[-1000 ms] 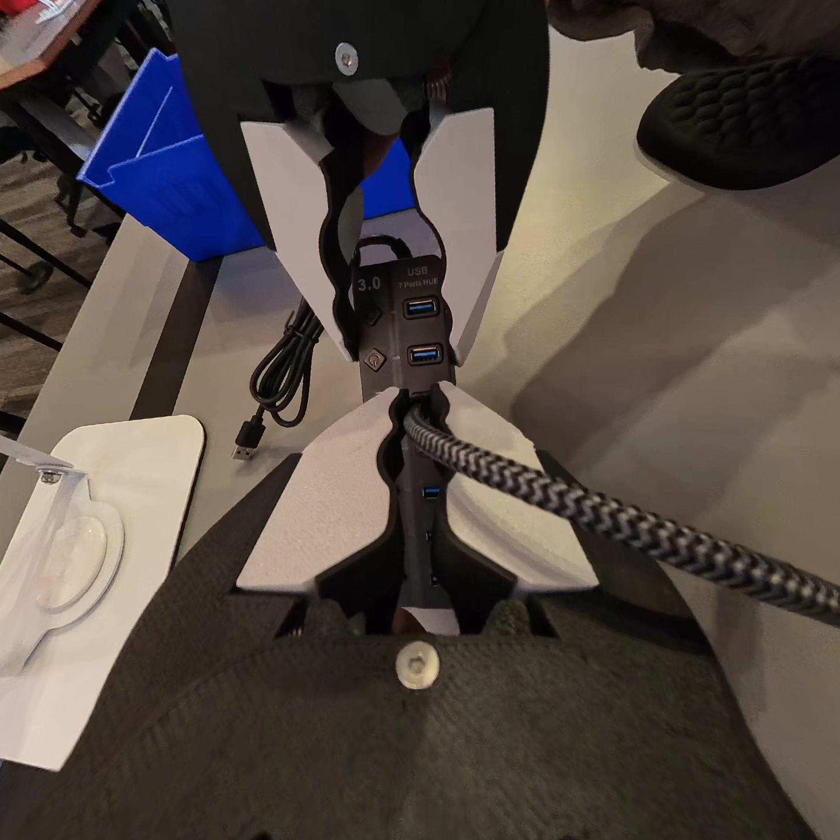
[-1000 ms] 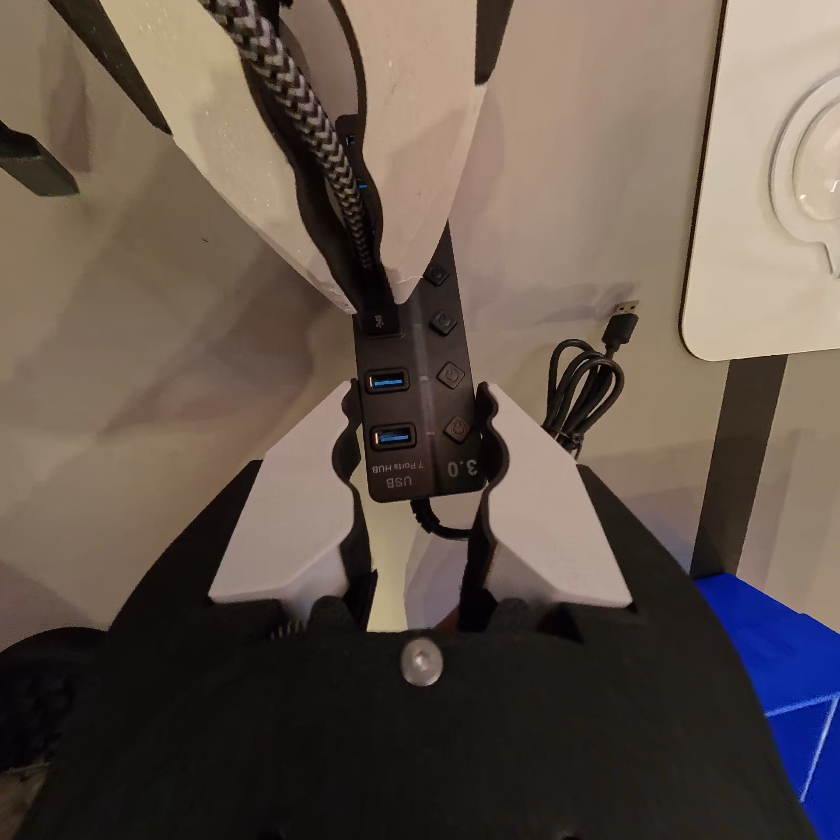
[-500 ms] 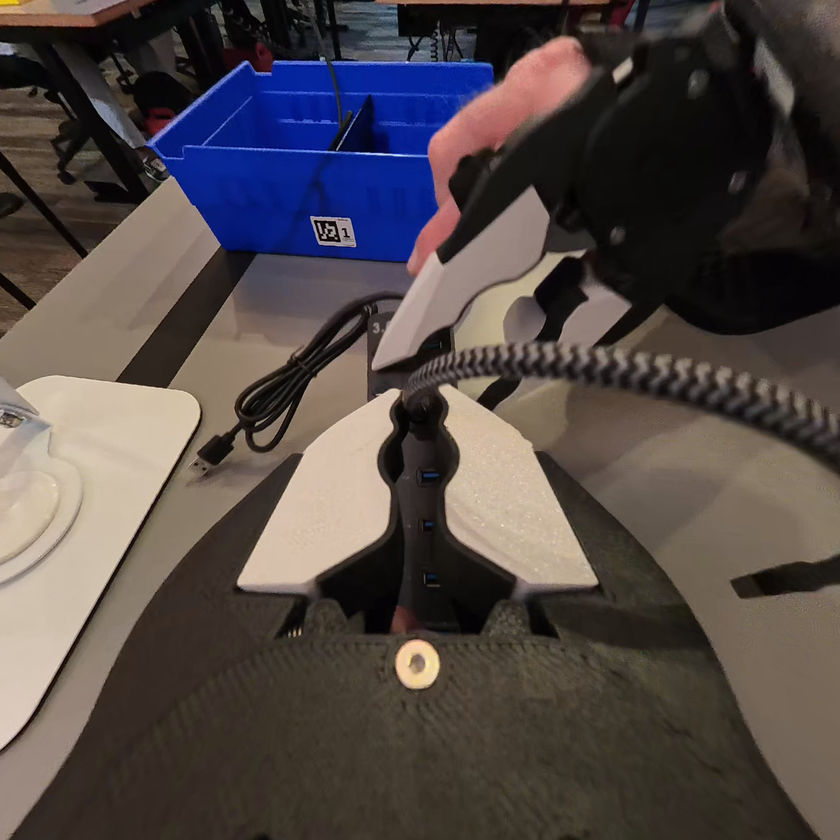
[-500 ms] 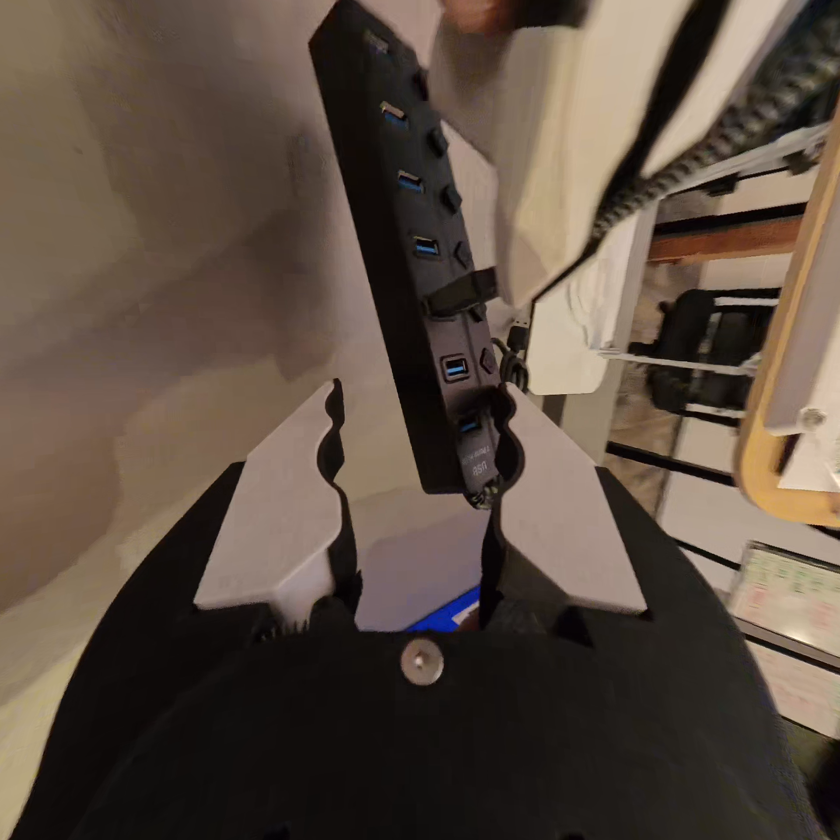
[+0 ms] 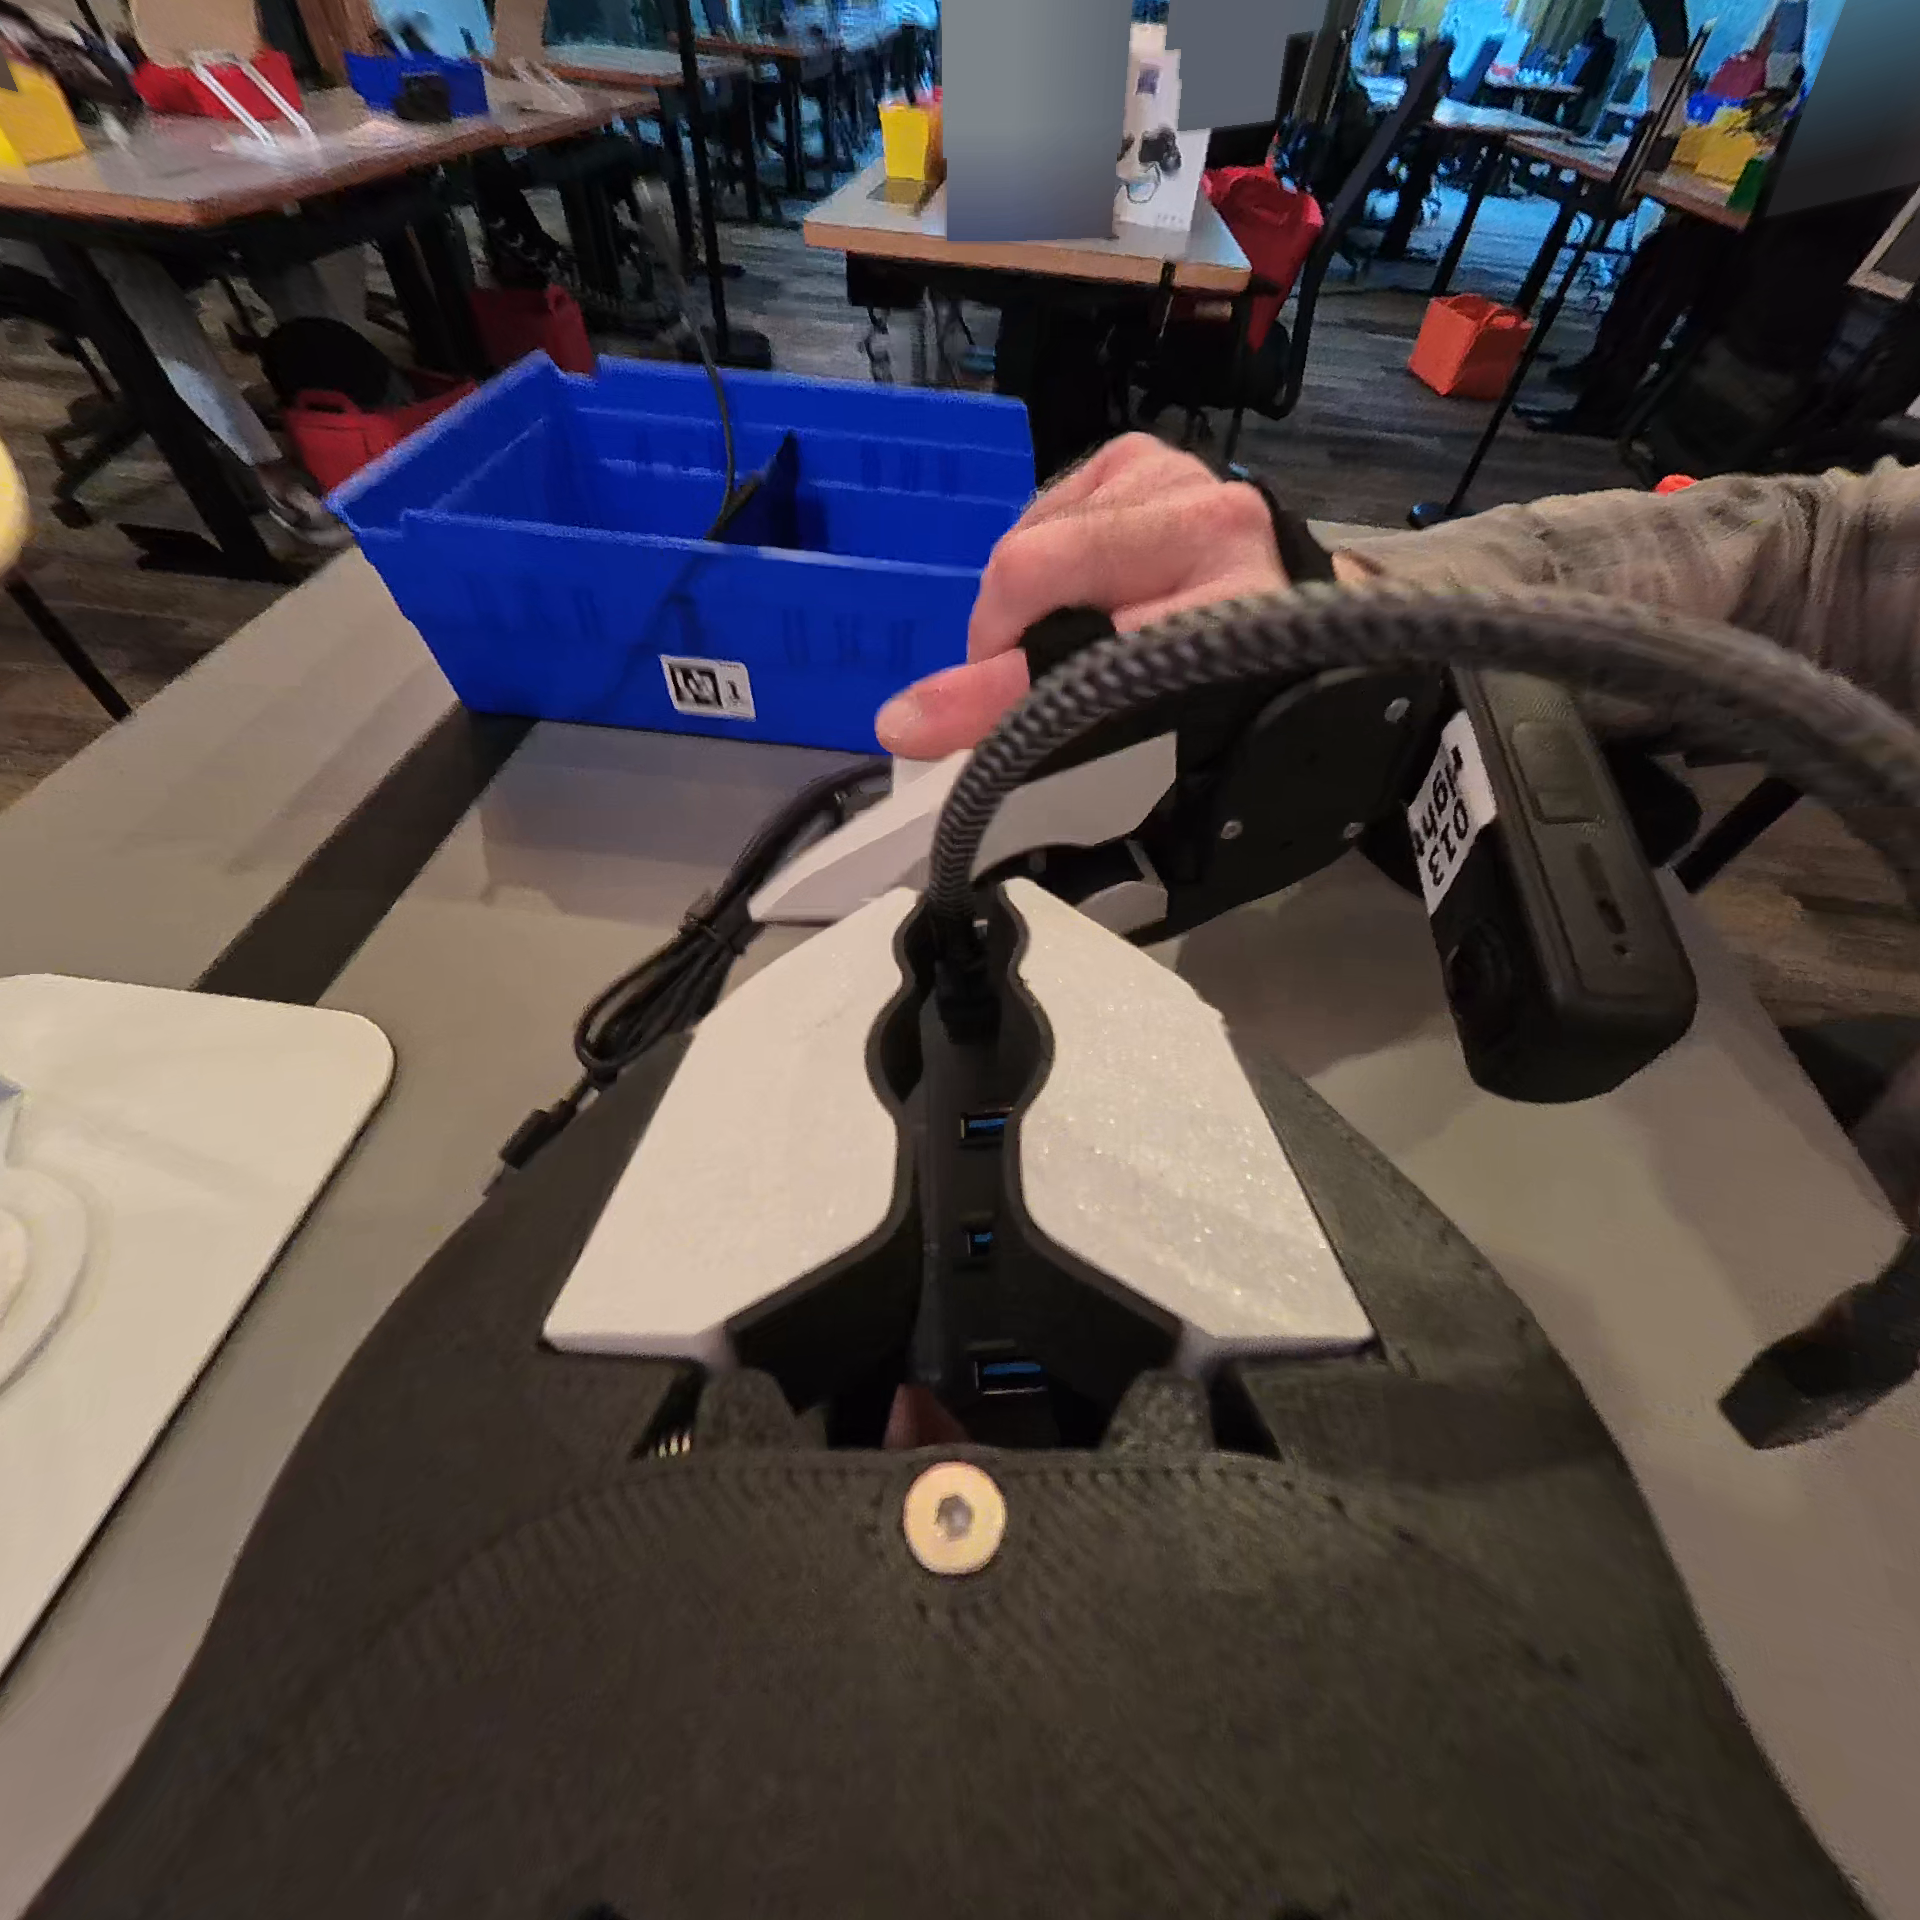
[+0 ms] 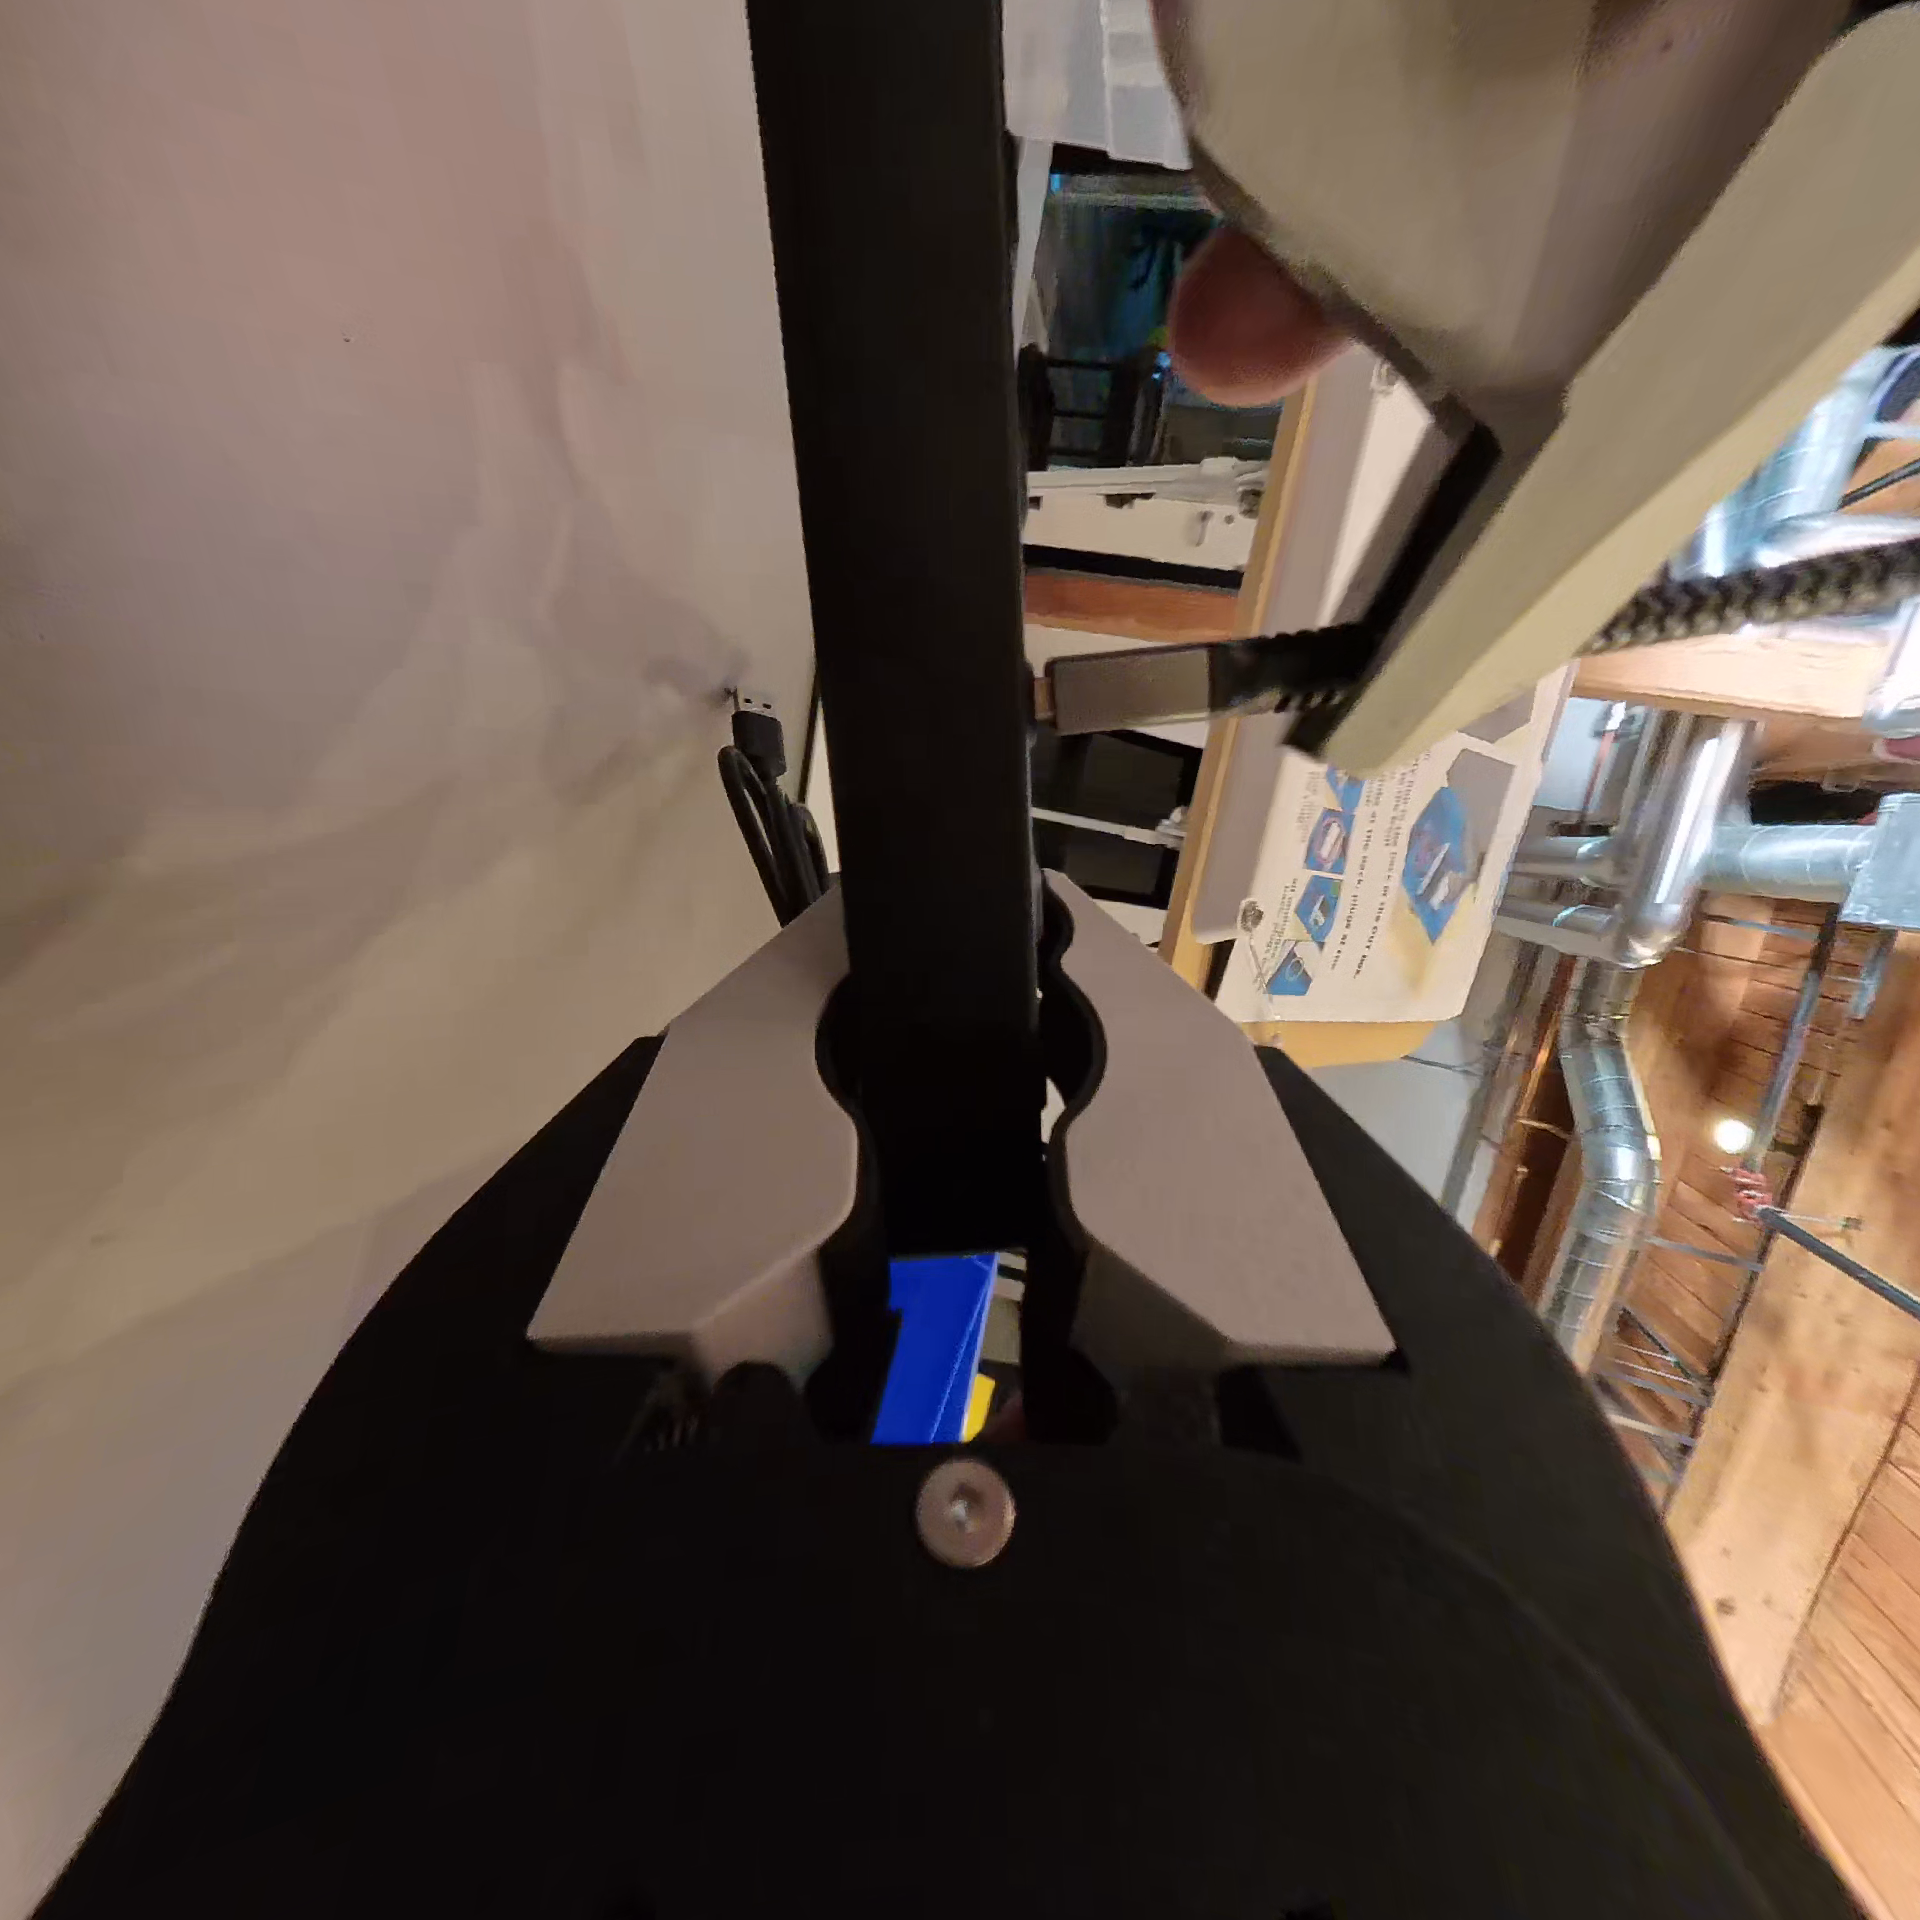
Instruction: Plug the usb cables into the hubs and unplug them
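My left gripper (image 5: 961,920) is shut on the black plug (image 5: 961,987) of a thick braided cable (image 5: 1299,634). The black USB hub (image 5: 982,1184) with blue ports lies below its fingers. My right gripper (image 6: 940,914) is shut on the near end of the hub (image 6: 899,520), seen edge-on and tilted. In the right wrist view the plug's bare metal end (image 6: 1127,691) is out of the hub, its tip close to the hub's port face. The left gripper's finger (image 6: 1507,364) holds it. The right gripper (image 5: 1299,800), held by a hand, shows in the left wrist view.
The hub's own thin black cable (image 5: 675,966) lies bundled on the grey table (image 5: 260,748); it also shows in the right wrist view (image 6: 769,821). A blue bin (image 5: 582,582) stands at the far edge. A white pad (image 5: 187,1143) lies at the left. The gap from one gripper's tips to the other's is roughly 8 cm.
The hub lay flat on the table with the braided plug in it. Both grippers have risen and tilted, the hub has turned on edge, and the plug has come out of its port.
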`<state>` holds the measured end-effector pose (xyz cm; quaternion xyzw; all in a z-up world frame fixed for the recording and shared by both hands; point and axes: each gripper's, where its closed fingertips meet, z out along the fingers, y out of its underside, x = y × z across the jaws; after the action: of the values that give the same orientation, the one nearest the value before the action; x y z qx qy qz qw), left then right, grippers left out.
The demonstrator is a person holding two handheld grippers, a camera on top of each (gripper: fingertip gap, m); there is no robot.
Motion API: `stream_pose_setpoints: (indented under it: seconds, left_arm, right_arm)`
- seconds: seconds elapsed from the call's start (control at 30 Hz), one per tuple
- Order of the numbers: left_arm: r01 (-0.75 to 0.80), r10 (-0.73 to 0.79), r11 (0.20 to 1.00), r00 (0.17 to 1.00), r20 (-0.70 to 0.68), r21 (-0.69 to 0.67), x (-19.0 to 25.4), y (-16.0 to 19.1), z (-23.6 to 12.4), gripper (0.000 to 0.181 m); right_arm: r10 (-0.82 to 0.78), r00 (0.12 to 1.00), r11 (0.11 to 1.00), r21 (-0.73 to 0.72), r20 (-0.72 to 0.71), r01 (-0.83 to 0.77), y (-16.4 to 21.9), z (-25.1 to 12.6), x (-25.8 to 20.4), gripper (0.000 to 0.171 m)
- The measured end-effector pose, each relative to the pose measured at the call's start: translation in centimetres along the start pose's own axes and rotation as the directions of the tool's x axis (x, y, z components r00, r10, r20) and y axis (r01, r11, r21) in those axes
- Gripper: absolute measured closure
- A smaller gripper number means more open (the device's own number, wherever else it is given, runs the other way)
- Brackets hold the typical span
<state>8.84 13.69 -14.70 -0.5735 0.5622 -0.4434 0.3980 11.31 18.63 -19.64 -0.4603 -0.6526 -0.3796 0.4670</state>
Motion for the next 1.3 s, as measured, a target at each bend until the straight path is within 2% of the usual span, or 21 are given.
stream_pose_setpoints:
  seconds: [0.07,0.13,0.23,0.33,0.5,0.6,0.73,0.8,0.9,1.0,1.2,1.3]
  left_arm:
    - [-0.01,0.01,0.997,1.0,0.008,0.071,0.0,-1.6,-0.8,0.143]
    - [-0.049,0.044,0.993,0.998,0.051,0.109,-0.4,-2.9,-2.0,0.134]
    - [-0.091,0.08,0.984,0.994,0.076,0.155,-0.7,-4.3,-3.8,0.133]
    - [-0.119,0.087,0.959,0.987,0.132,0.259,-1.5,-6.5,-6.0,0.13]
    - [-0.142,0.104,0.931,0.986,0.128,0.337,-1.6,-7.4,-7.5,0.128]
    - [-0.161,0.123,0.941,0.982,0.141,0.298,-1.7,-6.7,-6.8,0.127]
    - [-0.177,0.143,0.956,0.978,0.155,0.235,-2.1,-5.4,-5.8,0.129]
    - [-0.183,0.152,0.962,0.976,0.157,0.202,-2.3,-4.7,-5.3,0.13]
    - [-0.186,0.158,0.966,0.975,0.157,0.178,-2.5,-4.0,-4.8,0.131]
    - [-0.19,0.166,0.97,0.974,0.157,0.154,-2.7,-3.4,-4.5,0.132]
    - [-0.201,0.183,0.974,0.971,0.15,0.109,-2.7,-2.3,-3.8,0.133]
    - [-0.209,0.196,0.974,0.97,0.141,0.083,-2.6,-1.8,-3.3,0.133]
  right_arm:
    - [0.035,0.999,0.999,-0.008,0.012,-0.034,0.4,-0.1,0.2,0.147]
    - [0.082,0.997,0.997,-0.009,0.012,-0.082,1.0,-0.3,0.6,0.148]
    - [0.146,0.989,0.989,-0.024,-0.019,-0.147,2.6,-1.0,2.4,0.147]
    - [0.199,0.978,0.978,-0.058,-0.063,-0.203,5.7,-2.0,5.5,0.147]
    - [0.392,0.909,0.905,-0.118,-0.139,-0.408,14.0,-3.5,11.7,0.147]
    - [0.517,0.841,0.831,-0.143,-0.161,-0.538,19.3,-3.9,14.0,0.147]
    - [0.635,0.75,0.725,-0.193,-0.183,-0.661,25.5,-3.5,14.5,0.147]
    - [0.682,0.709,0.672,-0.229,-0.18,-0.704,28.1,-3.0,13.7,0.147]
    - [0.792,0.589,0.545,-0.249,-0.16,-0.801,31.1,-1.5,11.1,0.147]
    - [0.828,0.542,0.484,-0.304,-0.144,-0.821,33.3,0.1,7.5,0.146]
    - [0.839,0.542,0.444,-0.518,-0.046,-0.731,35.9,2.2,-1.0,0.146]
    - [0.822,0.569,0.46,-0.609,0.018,-0.646,36.7,2.5,-3.7,0.146]
